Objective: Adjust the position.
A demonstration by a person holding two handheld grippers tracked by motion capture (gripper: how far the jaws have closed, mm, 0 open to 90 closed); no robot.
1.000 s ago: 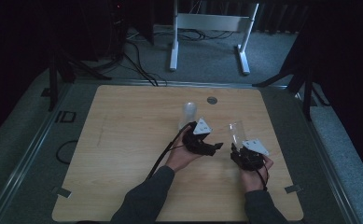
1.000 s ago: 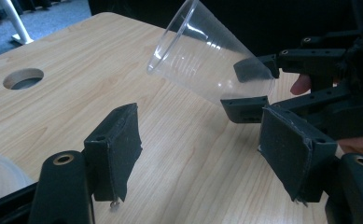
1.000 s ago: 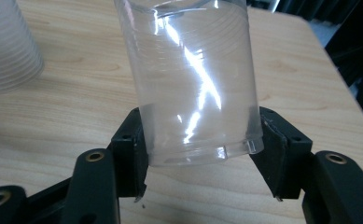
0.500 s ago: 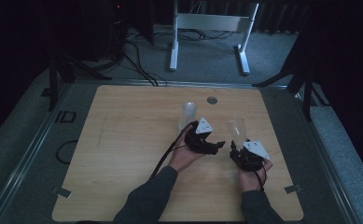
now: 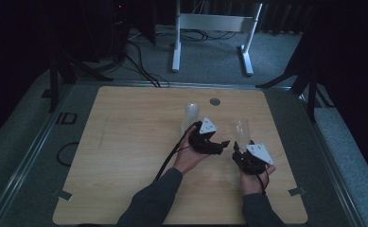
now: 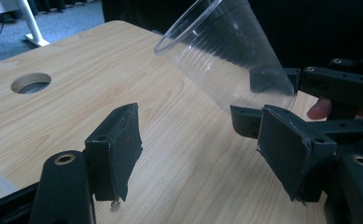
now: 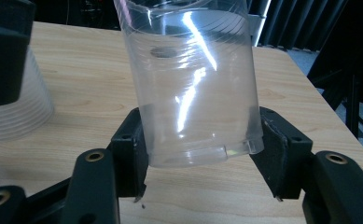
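Observation:
A clear plastic cup [image 5: 240,129] is off the table, its base clamped in my right gripper [image 5: 241,145], which is shut on it. In the right gripper view the cup [image 7: 193,93] stands nearly upright between the pads. My left gripper [image 5: 222,144] is open just to the left of it, its jaws pointing at the cup. In the left gripper view the cup [image 6: 226,51] tilts left beyond my open left gripper [image 6: 200,151], with nothing between the pads. A frosted upside-down cup [image 5: 191,116] rests on the table behind the left gripper; it also shows as a ribbed cup [image 7: 16,112].
The wooden table [image 5: 125,156] has a round hole [image 5: 214,101] near its far edge, the same hole [image 6: 30,83] showing in the left gripper view. A white stand [image 5: 214,28] and cables lie on the floor beyond. Bare wood spreads across the table's left half.

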